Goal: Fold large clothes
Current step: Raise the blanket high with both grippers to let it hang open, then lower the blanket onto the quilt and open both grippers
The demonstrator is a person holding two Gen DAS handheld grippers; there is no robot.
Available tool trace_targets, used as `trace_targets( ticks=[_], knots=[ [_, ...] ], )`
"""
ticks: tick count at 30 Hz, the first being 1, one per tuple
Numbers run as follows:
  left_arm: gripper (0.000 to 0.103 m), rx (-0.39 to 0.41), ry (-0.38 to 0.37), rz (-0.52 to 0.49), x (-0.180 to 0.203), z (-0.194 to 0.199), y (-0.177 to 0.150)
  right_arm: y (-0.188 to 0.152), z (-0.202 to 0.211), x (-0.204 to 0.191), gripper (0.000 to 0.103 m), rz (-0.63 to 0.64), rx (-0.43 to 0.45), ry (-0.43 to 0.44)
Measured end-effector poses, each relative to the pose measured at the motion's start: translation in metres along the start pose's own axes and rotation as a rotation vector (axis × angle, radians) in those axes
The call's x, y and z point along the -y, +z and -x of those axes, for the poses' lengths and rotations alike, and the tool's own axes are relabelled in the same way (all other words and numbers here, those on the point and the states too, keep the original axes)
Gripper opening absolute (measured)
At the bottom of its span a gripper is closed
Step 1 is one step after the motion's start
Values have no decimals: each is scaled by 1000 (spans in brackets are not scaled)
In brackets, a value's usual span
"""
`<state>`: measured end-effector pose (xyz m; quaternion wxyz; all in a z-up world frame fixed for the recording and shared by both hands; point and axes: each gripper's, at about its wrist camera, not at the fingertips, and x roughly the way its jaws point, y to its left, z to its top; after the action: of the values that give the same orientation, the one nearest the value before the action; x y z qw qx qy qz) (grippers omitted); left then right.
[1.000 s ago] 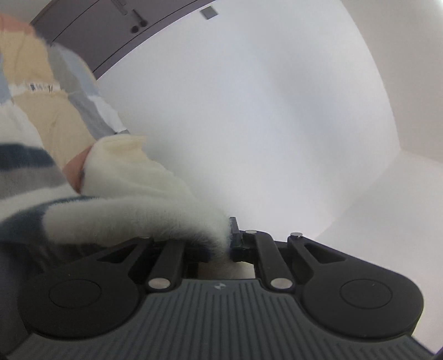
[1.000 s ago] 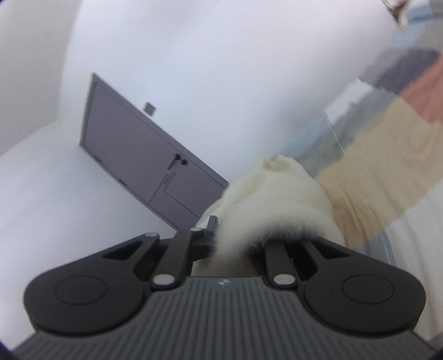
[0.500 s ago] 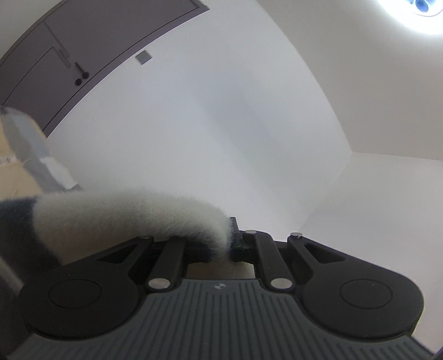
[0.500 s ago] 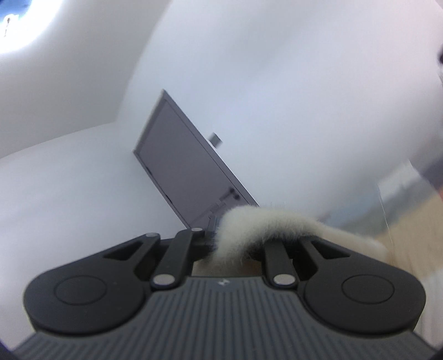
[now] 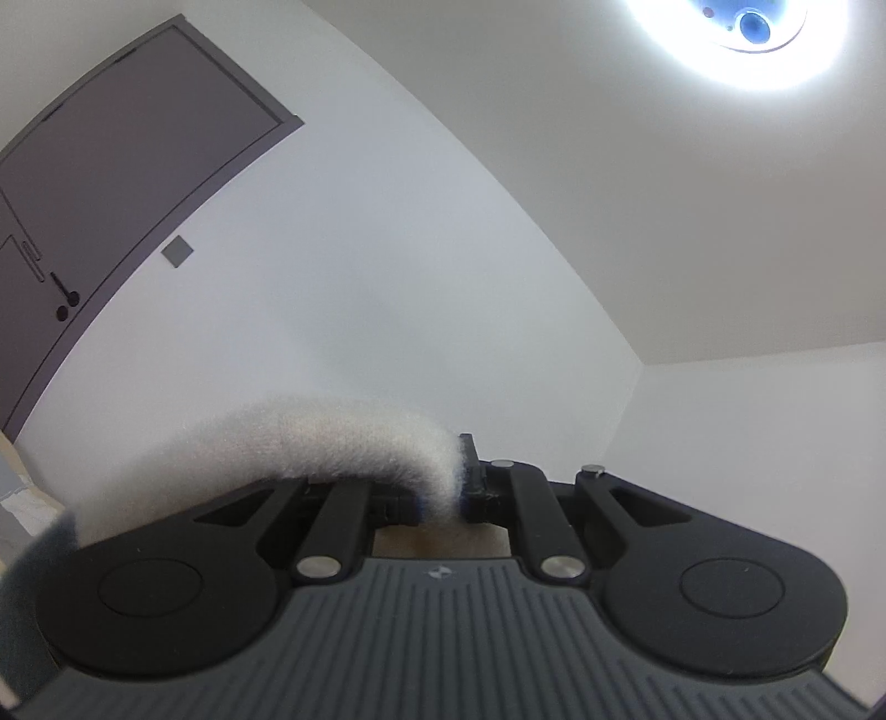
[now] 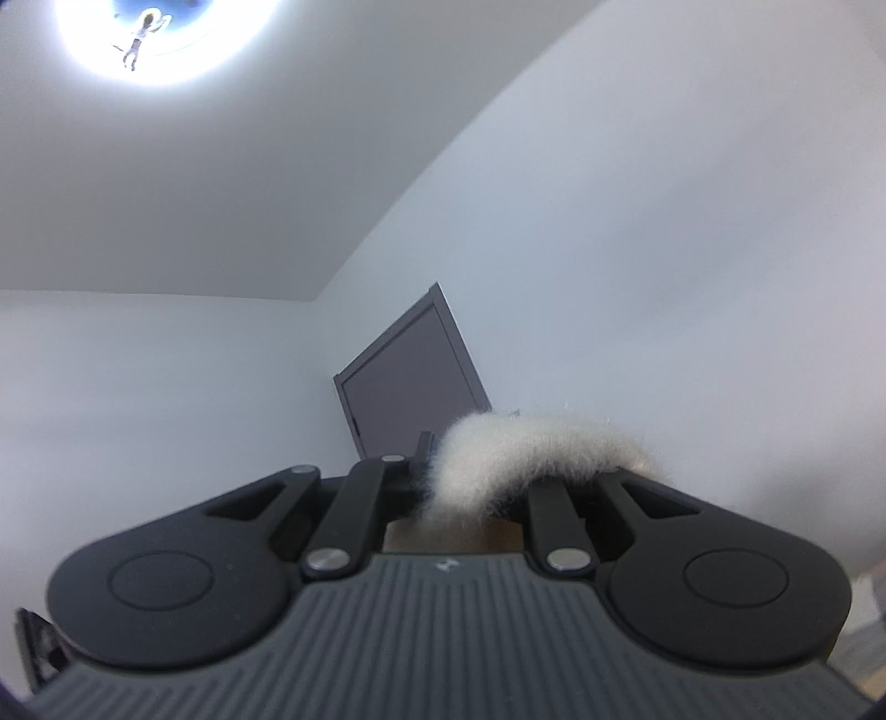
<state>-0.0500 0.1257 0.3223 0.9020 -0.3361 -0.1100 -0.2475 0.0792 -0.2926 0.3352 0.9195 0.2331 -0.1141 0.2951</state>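
Note:
A fuzzy cream-white garment edge arcs out of my left gripper, which is shut on it; the cloth droops to the left and turns dark at the frame edge. In the right wrist view the same kind of fuzzy white cloth curves rightward over the finger linkage, pinched in my right gripper, also shut. Both grippers point upward at the walls and ceiling. The rest of the garment hangs below, out of sight.
A grey door with a handle sits in the white wall; it also shows in the right view. A round ceiling lamp glares overhead. A sliver of patterned bedding shows at the far left.
Both grippers have risen and tilted upward with the cloth still pinched. The patchwork bedding dropped out of both views, and the ceiling lamp came into view.

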Motion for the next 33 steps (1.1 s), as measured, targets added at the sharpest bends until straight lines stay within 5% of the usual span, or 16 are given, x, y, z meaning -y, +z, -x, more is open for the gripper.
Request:
trace_targets(
  ticks=[4, 9, 23, 33],
  knots=[
    [12, -39, 72, 9, -22, -27, -17, 29, -4, -10, 16, -11, -53, -38],
    [12, -157, 169, 1, -131, -100, -82, -3, -49, 47, 16, -47, -224, -159],
    [12, -432, 391, 179, -454, -234, -276, -219, -168, 246, 16, -113, -400, -360],
    [12, -572, 529, 267, -583, -264, -362, -330, -180, 302, 16, -178, -578, -484]
  ],
)
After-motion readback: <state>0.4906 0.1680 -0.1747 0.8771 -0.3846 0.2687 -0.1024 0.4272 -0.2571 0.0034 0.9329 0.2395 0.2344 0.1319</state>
